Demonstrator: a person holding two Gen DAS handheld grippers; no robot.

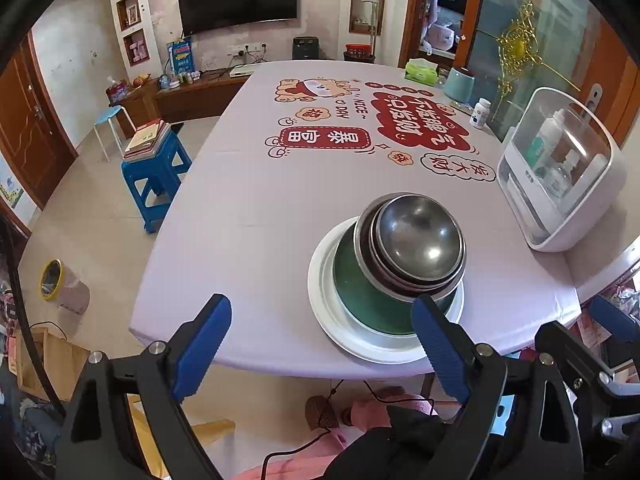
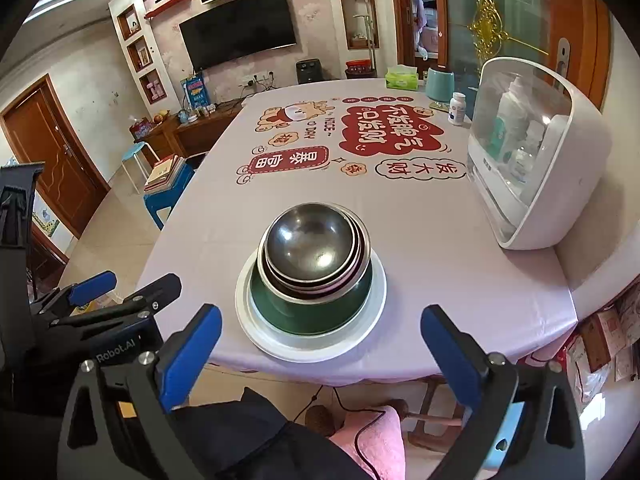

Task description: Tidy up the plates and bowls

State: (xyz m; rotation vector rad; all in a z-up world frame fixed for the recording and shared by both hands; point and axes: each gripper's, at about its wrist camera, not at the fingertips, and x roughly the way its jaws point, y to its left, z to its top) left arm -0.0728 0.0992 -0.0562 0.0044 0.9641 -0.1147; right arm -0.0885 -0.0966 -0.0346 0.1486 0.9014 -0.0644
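A stack stands near the table's front edge: a white plate at the bottom, a green plate on it, and nested steel bowls on top. My left gripper is open and empty, held in front of the table edge, left of and below the stack. My right gripper is open and empty, just in front of the stack. The left gripper also shows in the right wrist view at the left.
A white domed storage box with bottles inside stands at the table's right. A pill bottle, a teal canister and a tissue box stand at the far right. A blue stool with books is left of the table.
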